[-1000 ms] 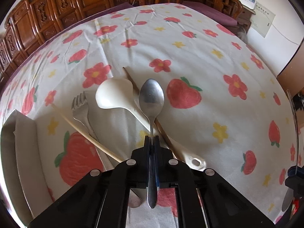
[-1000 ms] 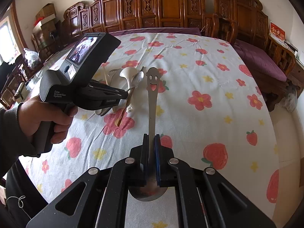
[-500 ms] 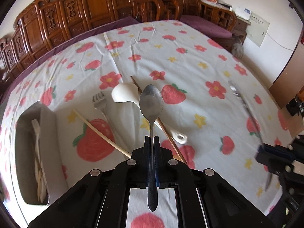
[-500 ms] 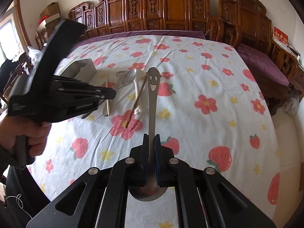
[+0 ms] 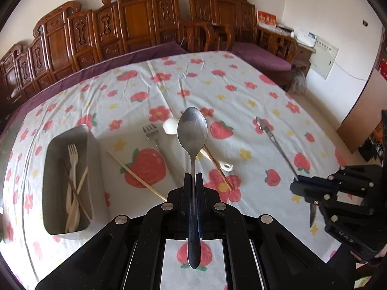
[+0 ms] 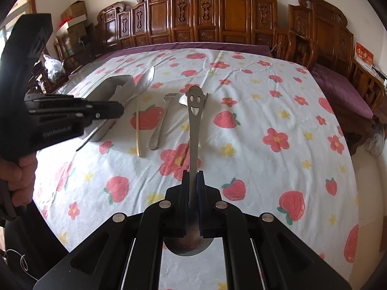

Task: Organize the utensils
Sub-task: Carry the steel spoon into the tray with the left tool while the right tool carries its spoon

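The left gripper (image 5: 193,181) is clamped on the handle of a metal spoon (image 5: 192,130), bowl forward, held in the air above the tablecloth (image 5: 241,89). The right gripper (image 6: 192,181) is clamped on a smiley-handled spoon (image 6: 194,111), its bowl toward the camera and handle pointing out. To the left of the metal spoon sits a grey tray (image 5: 52,149) holding a white fork (image 5: 72,157) and chopsticks. Between tray and spoon lie one chopstick (image 5: 135,176) and a metal fork (image 5: 154,137); behind the spoon, a white ladle (image 5: 171,125) and another chopstick (image 5: 217,166).
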### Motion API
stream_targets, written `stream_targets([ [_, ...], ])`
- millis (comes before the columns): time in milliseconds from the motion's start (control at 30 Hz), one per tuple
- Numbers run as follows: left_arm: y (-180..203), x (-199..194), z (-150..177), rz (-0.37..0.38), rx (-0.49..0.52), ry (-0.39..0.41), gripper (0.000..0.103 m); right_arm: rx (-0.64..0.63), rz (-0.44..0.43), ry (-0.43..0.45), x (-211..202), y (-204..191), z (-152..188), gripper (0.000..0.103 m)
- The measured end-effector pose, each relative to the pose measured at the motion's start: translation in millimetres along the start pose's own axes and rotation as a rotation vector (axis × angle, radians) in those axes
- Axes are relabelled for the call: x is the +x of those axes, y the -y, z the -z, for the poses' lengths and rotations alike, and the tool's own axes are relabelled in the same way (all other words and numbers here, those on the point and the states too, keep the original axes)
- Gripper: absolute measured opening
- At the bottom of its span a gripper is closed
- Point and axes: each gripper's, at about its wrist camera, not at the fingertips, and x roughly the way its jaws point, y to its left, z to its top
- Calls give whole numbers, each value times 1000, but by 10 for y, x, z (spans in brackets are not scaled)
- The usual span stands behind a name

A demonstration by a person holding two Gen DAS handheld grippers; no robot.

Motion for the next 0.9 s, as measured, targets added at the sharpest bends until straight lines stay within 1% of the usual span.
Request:
stream_targets([
  [200,-240,-201,-11,-5,-11,40,3,-32,-12,2,42,-197,-79,7],
  [500,-700,-389,49,-12,-45,90,3,-73,-57,12,248,-550,-447,7],
  [633,-934,-423,81,-20,-67,101,3,-92,-88,16,398,-764,-646,7],
  [733,-1128,-428,108,-43,-78,111,3,-104,-111,16,514,-907,-774,7],
  [900,-1505,-326,145,-60,-151,109,3,-132,-138,6,688,-1109,-917,7],
])
